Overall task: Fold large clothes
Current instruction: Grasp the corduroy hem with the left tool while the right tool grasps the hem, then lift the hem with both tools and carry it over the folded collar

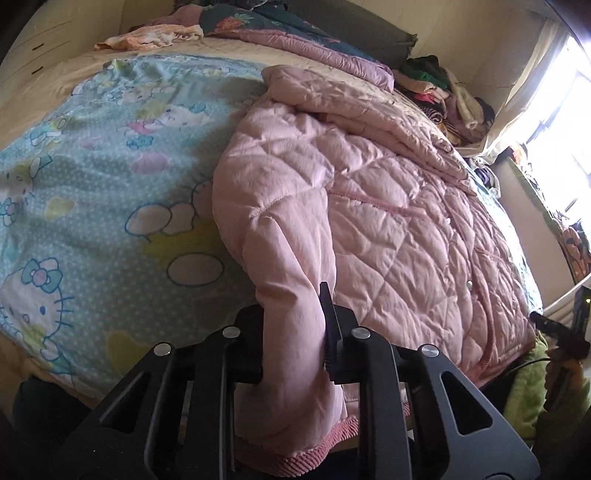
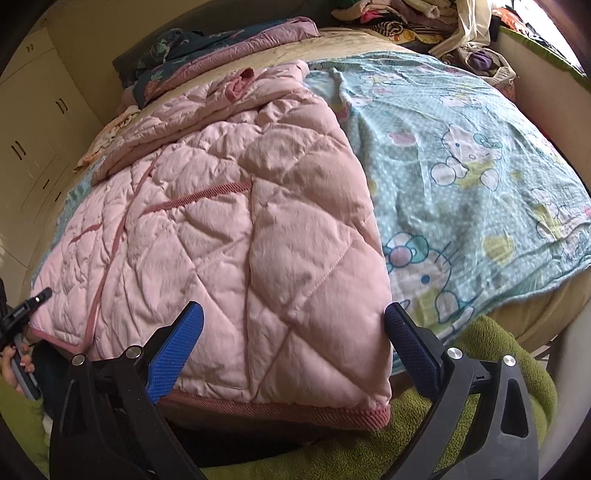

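A large pink quilted jacket (image 1: 369, 206) lies spread on the bed over a turquoise Hello Kitty sheet (image 1: 92, 177). My left gripper (image 1: 293, 325) is shut on the jacket's sleeve (image 1: 291, 295) near its ribbed cuff, at the bed's near edge. In the right wrist view the jacket (image 2: 221, 221) fills the middle, its ribbed hem (image 2: 280, 406) hanging at the bed's edge. My right gripper (image 2: 291, 332) is open, its blue-padded fingers (image 2: 173, 350) either side of the jacket's lower right corner, holding nothing. The left gripper's tip (image 2: 33, 302) shows at the far left.
A folded purple and dark floral quilt (image 1: 295, 33) lies at the head of the bed. A pile of clothes (image 1: 443, 96) sits by the window. White cupboards (image 2: 33, 140) stand on the left. A green towel (image 2: 498, 369) lies below the bed's edge.
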`<move>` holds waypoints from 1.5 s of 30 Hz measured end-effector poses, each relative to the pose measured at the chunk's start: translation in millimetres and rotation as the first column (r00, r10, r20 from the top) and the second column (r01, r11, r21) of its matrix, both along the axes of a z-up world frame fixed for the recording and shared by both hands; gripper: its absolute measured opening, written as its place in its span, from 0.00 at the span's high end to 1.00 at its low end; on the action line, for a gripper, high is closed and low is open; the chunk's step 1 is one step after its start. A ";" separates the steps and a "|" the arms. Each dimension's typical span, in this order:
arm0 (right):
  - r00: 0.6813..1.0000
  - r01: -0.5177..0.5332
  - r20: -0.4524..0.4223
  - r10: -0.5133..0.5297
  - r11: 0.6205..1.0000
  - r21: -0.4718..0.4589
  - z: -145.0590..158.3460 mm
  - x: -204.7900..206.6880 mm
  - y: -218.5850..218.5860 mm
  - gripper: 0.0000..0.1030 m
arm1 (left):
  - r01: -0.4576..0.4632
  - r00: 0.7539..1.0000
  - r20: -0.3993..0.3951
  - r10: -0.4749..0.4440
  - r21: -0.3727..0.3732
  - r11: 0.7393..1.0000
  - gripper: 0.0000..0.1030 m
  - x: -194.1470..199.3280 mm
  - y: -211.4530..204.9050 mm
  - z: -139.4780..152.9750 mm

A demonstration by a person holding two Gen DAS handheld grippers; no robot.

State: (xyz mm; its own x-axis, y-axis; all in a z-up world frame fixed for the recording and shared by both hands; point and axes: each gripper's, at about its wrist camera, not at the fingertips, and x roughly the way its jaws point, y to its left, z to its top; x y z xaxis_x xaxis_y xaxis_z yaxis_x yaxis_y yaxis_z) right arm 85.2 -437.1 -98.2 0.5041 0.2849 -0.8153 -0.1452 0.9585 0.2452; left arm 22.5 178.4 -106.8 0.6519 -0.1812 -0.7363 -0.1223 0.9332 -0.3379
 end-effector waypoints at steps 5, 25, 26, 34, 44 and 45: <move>0.999 0.009 -0.053 -0.008 1.000 0.001 -11.3 -0.9 -6.1 0.05 | 0.006 1.000 -0.006 -0.006 0.006 1.000 0.85 -0.9 -0.8 -1.3; 0.993 -0.082 0.083 0.081 0.997 0.013 9.7 -25.0 -1.4 0.70 | 0.056 0.998 -0.049 -0.050 0.121 0.991 0.80 -25.4 -13.6 -17.0; 0.990 -0.092 0.106 0.090 0.996 0.013 15.2 -25.4 0.3 0.72 | 0.056 0.998 -0.039 -0.051 0.133 0.990 0.82 -25.9 -15.2 -13.8; 0.971 -0.114 0.220 0.094 0.990 0.081 49.7 -18.4 2.9 0.78 | 0.036 0.993 0.105 -0.051 0.138 0.990 0.91 -23.1 -17.2 29.9; 0.948 -0.108 0.314 0.056 0.982 0.152 78.9 -4.2 3.0 0.80 | 0.020 0.975 0.216 -0.044 0.115 0.993 0.91 5.3 -18.1 68.2; 0.945 -0.106 0.322 0.051 0.982 0.156 81.3 -2.4 3.5 0.80 | 0.016 0.973 0.228 -0.040 0.109 0.994 0.91 8.3 -17.4 71.7</move>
